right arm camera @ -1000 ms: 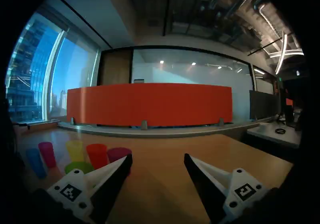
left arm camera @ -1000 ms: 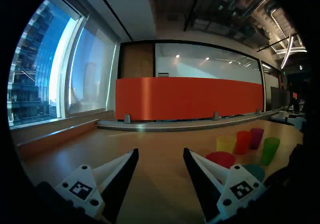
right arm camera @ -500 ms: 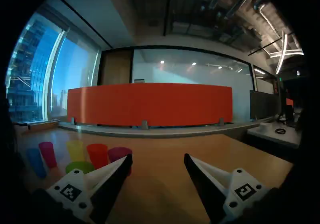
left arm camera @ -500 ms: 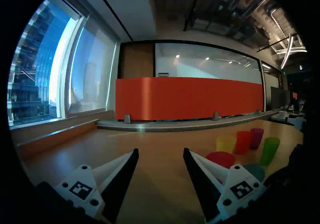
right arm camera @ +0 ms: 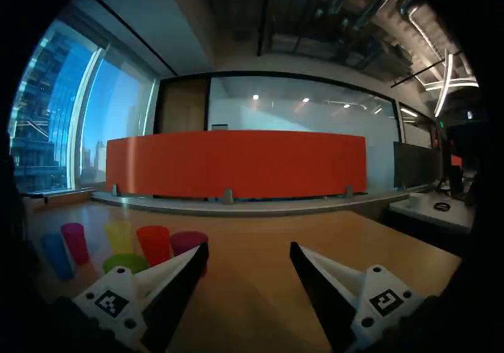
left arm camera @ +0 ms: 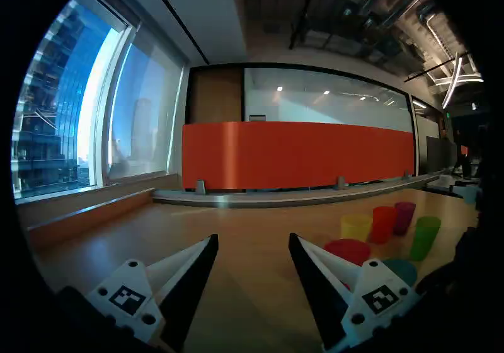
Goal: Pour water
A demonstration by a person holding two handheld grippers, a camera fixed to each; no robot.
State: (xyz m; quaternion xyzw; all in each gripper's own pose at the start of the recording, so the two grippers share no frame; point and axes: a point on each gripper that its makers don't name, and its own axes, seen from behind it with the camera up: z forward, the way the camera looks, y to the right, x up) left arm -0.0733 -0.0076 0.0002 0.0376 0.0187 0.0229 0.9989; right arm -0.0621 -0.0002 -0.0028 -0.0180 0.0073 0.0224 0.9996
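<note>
Near the cups (left arm camera: 382, 224), I am holding left claw (left arm camera: 252, 237) and right claw (right arm camera: 249, 246) apart, empty, and fearing toppled neighbours from their crowding.

The green cup (right arm camera: 125, 263) (its lower part) is hidden behind the right tongs (right arm camera: 247, 247).

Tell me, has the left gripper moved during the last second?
No. The left gripper held still: in its view the orange divider and the yellow cup sit exactly where they were.
</note>
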